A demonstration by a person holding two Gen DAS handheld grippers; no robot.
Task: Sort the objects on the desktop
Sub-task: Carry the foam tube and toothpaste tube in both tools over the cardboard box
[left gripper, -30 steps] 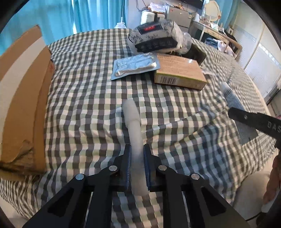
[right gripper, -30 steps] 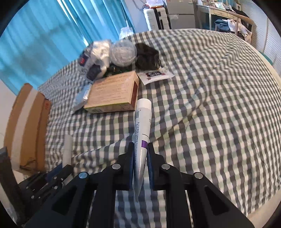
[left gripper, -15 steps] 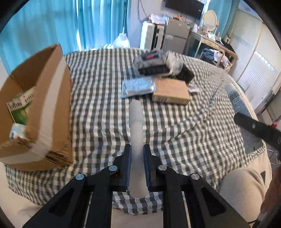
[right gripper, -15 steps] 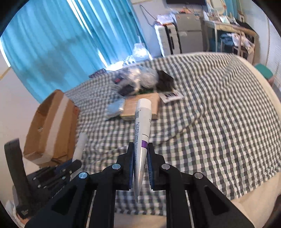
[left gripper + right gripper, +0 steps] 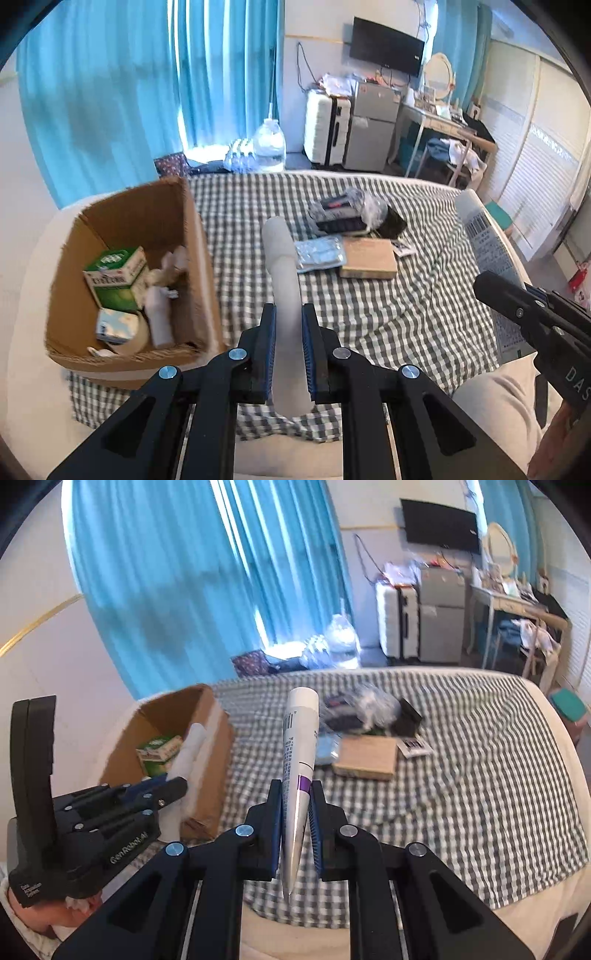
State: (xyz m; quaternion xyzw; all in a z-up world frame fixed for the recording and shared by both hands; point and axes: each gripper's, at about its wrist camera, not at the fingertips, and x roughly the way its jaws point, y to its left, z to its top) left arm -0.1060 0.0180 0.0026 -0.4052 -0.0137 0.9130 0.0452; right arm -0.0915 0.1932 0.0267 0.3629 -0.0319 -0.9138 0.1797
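The box (image 5: 129,273) sits at the left edge of the bed (image 5: 388,317), already holding a green carton (image 5: 116,282) and other bits. The left gripper (image 5: 289,347) has its fingers clamped on a white tube (image 5: 282,266), held above the bed just right of the box. The right gripper (image 5: 296,827) pinches a purple-banded tube (image 5: 299,753) near its flat crimped end. That thin end could slip through the fingers. Both heading for the box together, the grippers might collide, or a tube could catch the wall and fall outside.
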